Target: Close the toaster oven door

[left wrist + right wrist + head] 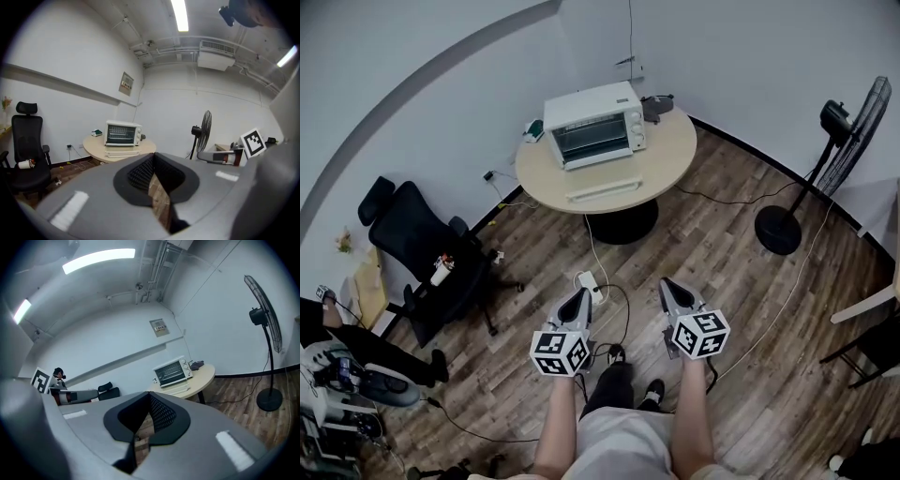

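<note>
Head view: oven [593,124] beyond hand-held gripper [667,283]

A round table [675,155] stands on a wooden floor [741,309] by the curved white wall. A small green thing [533,131] lies at the table's rear left edge and a dark object [657,106] sits at its rear right edge. A black office chair [417,239], well apart to the left, carries a cup [442,271] on its seat. A standing fan [853,122] is at the right. A white power strip [589,281] lies on the floor in front of the table, with cables trailing from it.
</note>
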